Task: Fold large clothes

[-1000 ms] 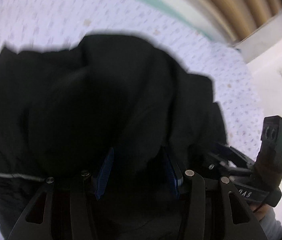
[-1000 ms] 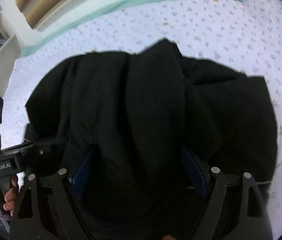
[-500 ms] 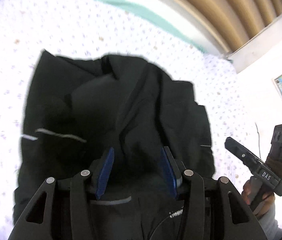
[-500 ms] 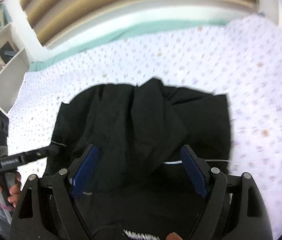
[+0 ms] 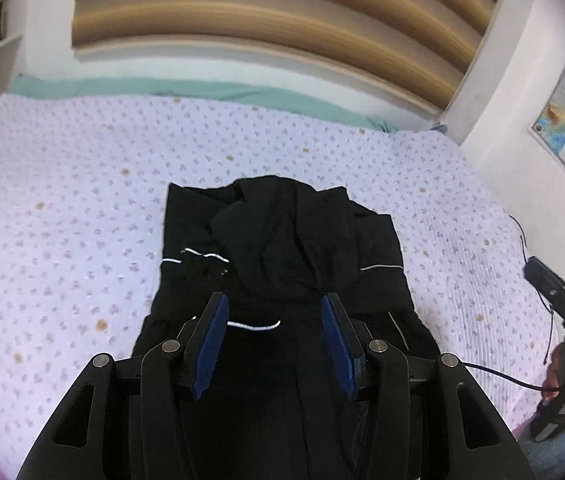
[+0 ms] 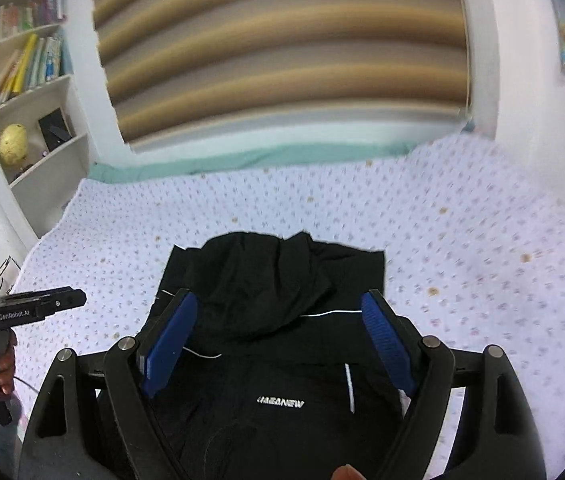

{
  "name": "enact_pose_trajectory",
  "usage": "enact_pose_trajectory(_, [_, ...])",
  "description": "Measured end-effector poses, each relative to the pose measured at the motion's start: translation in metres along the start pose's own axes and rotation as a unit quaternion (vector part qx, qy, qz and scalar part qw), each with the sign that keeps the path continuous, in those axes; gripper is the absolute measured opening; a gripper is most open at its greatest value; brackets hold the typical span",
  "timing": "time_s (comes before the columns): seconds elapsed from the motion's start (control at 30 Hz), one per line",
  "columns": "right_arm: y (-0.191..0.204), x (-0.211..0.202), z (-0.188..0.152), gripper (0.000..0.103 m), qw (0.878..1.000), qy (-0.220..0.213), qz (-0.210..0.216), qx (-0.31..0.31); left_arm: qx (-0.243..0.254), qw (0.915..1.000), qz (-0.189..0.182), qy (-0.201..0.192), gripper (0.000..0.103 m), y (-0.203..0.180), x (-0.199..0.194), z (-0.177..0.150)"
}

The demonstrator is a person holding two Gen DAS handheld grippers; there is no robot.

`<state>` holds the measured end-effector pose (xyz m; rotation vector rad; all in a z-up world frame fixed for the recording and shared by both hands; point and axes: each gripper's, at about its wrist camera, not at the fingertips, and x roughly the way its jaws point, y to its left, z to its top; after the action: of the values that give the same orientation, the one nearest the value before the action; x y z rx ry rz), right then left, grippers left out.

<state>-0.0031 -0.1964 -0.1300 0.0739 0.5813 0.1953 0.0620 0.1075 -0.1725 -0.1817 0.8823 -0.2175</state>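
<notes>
Left gripper (image 5: 272,316) and right gripper (image 6: 278,312) both hang released, empty, above the black jacket (image 5: 282,240) on the bed (image 5: 62,200).

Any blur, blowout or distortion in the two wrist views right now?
Left wrist: blind smeared by motion, bedspread bright but patterned, black jacket nearly detail-free apart from its reflective lines, strong fisheye bend. Right wrist: blind and bedspread dots streaked, chest logo fairly sharp, bookshelf curved by the lens.

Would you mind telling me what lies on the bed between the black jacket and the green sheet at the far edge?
Only bare floral bedspread lies between the jacket and the green sheet, in both wrist views.
</notes>
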Motion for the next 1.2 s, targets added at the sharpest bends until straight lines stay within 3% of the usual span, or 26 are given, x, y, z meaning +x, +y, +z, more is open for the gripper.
enact_pose_trajectory(0.23, [0.012, -0.076, -0.034, 0.088, 0.995, -0.021, -0.073, -0.061, 0.003, 0.9999, 0.015, 0.006, 0.05, 0.003, -0.041, -0.035])
enact_pose_trajectory(0.43, [-0.003, -0.091, -0.079, 0.088, 0.989, 0.02, -0.127, -0.072, -0.005, 0.9971, 0.063, 0.041, 0.05, 0.02, -0.048, -0.077])
enact_pose_trajectory(0.63, [-0.035, -0.103, -0.117, 0.088, 0.991, 0.055, -0.12, 0.004, -0.042, 0.9944, 0.073, 0.064, 0.05, 0.039, -0.052, -0.119])
enact_pose_trajectory(0.8, [-0.074, -0.084, -0.156, 0.088, 0.985, 0.128, -0.094, 0.072, -0.067, 0.9867, 0.104, 0.106, 0.05, 0.067, -0.031, -0.154])
enact_pose_trajectory(0.93, [-0.102, -0.061, -0.195, 0.088, 0.973, 0.182, -0.083, 0.119, -0.11, 0.9842, 0.062, 0.124, 0.05, 0.098, -0.016, -0.179])
enact_pose_trajectory(1.1, [-0.117, -0.036, -0.231, 0.088, 0.954, 0.252, -0.093, 0.135, -0.166, 0.9704, 0.087, 0.153, 0.05, 0.142, 0.006, -0.214])
enact_pose_trajectory(1.2, [-0.124, -0.052, -0.232, 0.088, 0.954, 0.253, -0.107, 0.121, -0.196, 0.9606, 0.099, 0.17, 0.05, 0.162, 0.009, -0.231])
